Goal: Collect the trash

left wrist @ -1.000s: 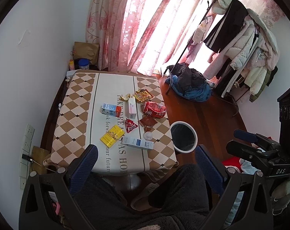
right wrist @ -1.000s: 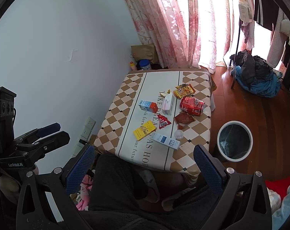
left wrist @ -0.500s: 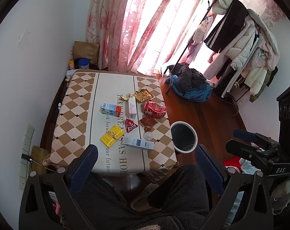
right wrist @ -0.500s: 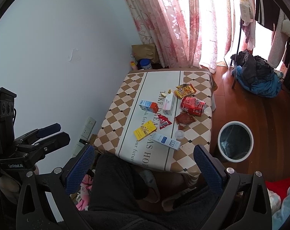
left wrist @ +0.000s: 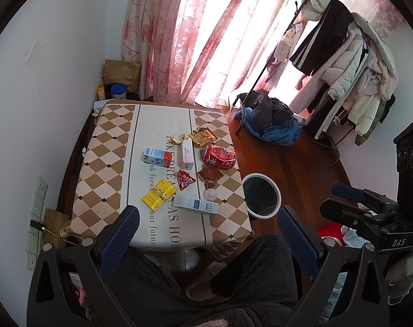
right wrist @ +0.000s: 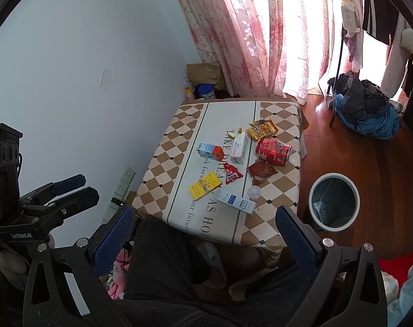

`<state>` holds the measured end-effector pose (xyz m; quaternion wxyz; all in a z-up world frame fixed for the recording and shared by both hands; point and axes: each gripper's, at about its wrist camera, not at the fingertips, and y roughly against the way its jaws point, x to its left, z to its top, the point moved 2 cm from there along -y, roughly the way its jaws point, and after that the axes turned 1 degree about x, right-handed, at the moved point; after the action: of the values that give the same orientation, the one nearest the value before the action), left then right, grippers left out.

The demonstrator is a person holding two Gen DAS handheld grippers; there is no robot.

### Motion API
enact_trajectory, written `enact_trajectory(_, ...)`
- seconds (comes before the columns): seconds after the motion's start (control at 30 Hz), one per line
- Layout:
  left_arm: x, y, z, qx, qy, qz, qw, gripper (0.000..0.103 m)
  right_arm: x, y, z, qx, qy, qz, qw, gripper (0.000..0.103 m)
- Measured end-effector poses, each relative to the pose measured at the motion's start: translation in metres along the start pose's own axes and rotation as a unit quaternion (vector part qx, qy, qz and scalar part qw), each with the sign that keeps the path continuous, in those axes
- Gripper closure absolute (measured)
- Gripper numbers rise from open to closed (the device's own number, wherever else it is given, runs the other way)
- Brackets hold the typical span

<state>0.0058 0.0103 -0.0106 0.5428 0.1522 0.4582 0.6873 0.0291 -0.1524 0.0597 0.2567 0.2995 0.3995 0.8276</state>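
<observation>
1. While held high above the table [left wrist: 108, 147], left gripper [left wrist: 206, 231] spread wide, nothing between its blue pads [left wrist: 121, 231]
2. Right gripper [right wrist: 206, 231] likewise gaping wide and empty, also raised well clear of the table
3. Nearest the table's front edge: white and blue carton [left wrist: 196, 205] lying flat, small clear cup [left wrist: 210, 194] just beyond it, yellow packet [left wrist: 159, 194] to the carton's left
4. Toward the table's middle: small red wrapper [left wrist: 185, 179], brown sachet [left wrist: 210, 175] to its right, blue and orange carton [left wrist: 157, 157] to its left
5. Farther back on the table: white and pink box [left wrist: 187, 154], crushed red can [left wrist: 220, 156] near the right edge, yellow snack bag [left wrist: 205, 136], bit of peel [left wrist: 177, 139] beside the box's far end
6. On the wooden floor just off the table's front right corner: round white bin [left wrist: 261, 197] with dark liner, open top
7. Under the table's near edge: person's dark fleecy legs [left wrist: 255, 278]
</observation>
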Motion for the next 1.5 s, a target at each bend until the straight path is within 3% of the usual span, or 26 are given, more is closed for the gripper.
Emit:
enact_trajectory(1.2,-0.001,-0.003,0.005,-0.006,0.0,0.007,1.0,0.0,0.002,0.006,0.002,-0.011,-0.001,0.007,1.0,0.0)
enact_trajectory(1.27,0.002,-0.013,0.007,-0.013,-0.001,0.033,0.9994,0.0,-0.002,-0.003,0.003,-0.006,-0.003,-0.006,1.0,0.0)
enact_trajectory(1.33,0.011,-0.034,0.008,-0.021,-0.007,0.086,0.9961,0.0,-0.007,-0.019,0.006,-0.001,0.001,-0.028,1.0,0.0)
enact_trajectory(1.43,0.031,-0.08,0.001,-0.016,-0.012,0.168,0.9856,0.0,-0.025,-0.075,0.008,0.027,0.015,-0.079,0.996,0.0)
enact_trajectory(1.5,0.052,-0.121,-0.008,0.004,-0.009,0.214,0.9767,0.0,-0.039,-0.119,0.006,0.063,0.017,-0.09,0.994,0.0)
